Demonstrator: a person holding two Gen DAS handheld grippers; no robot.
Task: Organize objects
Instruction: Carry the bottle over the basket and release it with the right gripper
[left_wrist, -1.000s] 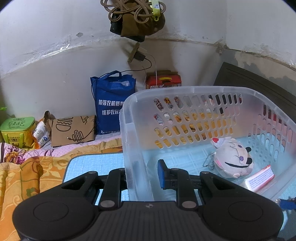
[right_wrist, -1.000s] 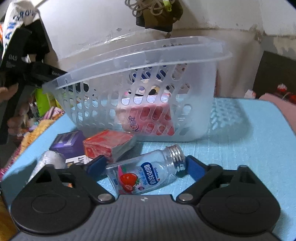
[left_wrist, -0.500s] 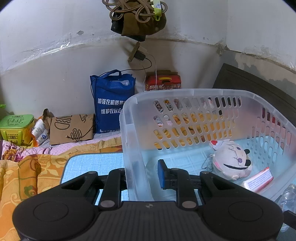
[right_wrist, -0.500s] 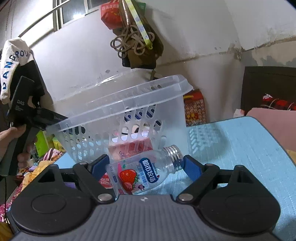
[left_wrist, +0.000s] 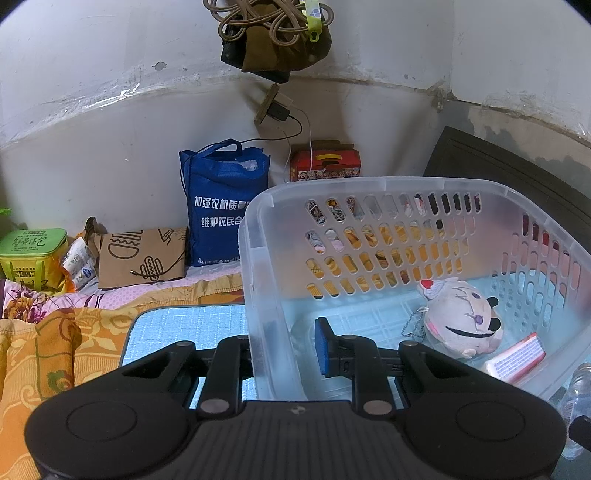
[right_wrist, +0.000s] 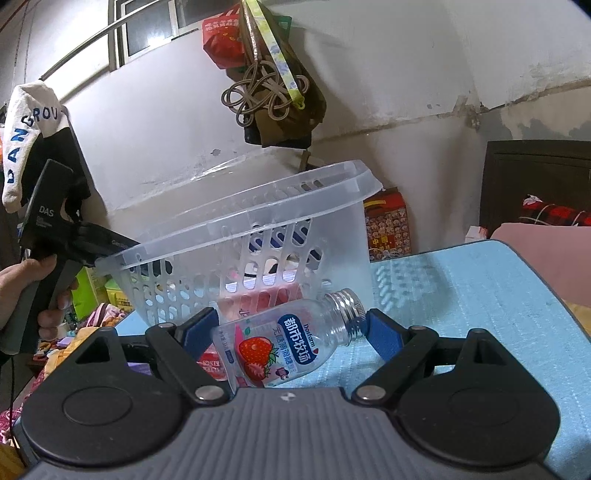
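You are clamping the left gripper (left_wrist: 284, 347) on the basket (left_wrist: 369, 184) wall; you are gripping the strawberry bottle (right_wrist: 291, 339) lengthwise in the right gripper (right_wrist: 291, 332), beside the basket.

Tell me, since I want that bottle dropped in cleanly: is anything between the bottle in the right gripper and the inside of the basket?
Yes: the basket's near wall and rim. The bottle, held in the right gripper, sits below that rim, outside the basket. The left gripper clamps a corner wall. Above the rim, nothing visible blocks the opening.
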